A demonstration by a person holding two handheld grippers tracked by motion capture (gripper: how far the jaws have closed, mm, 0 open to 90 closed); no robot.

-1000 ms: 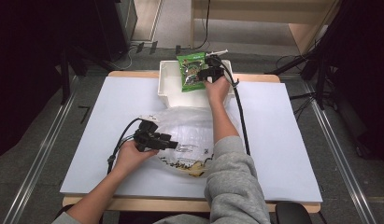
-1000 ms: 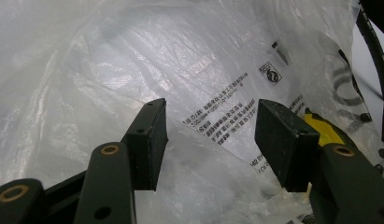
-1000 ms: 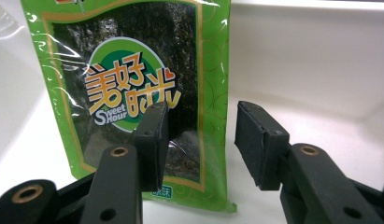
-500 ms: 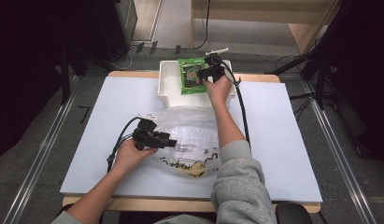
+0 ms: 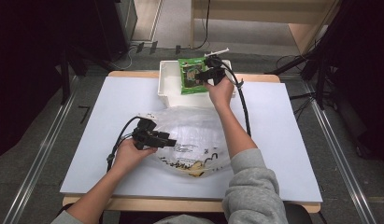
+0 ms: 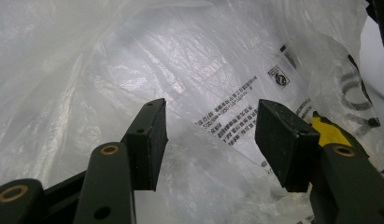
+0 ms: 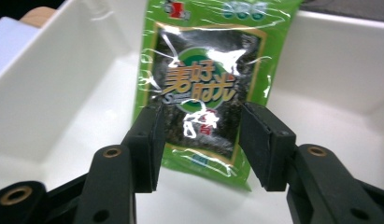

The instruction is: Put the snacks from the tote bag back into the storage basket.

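Note:
A green seaweed snack packet point(image 5: 191, 74) point(image 7: 201, 88) stands upright in the white bin point(image 5: 168, 86) point(image 7: 63, 107) at the table's far edge, its top against the far wall. My right gripper point(image 5: 204, 74) point(image 7: 201, 144) faces its printed front. Its jaws have just been opening, and the pads point(image 7: 151, 144) flank the packet's lower part with no visible squeeze. My left gripper point(image 5: 167, 140) point(image 6: 210, 140) hovers open over a crumpled clear plastic bag point(image 5: 192, 135) point(image 6: 180, 70) with black print in the middle of the table, nothing pinched between its fingers.
The white table point(image 5: 292, 135) has bare room left and right of the bag. Black cables point(image 5: 243, 107) trail from both grippers across the board. Dark stands and a wooden frame stand beyond the far edge.
The right hand has drawn up and slightly back from the bin, with the packet staying upright in it. The left hand and the bag have kept still.

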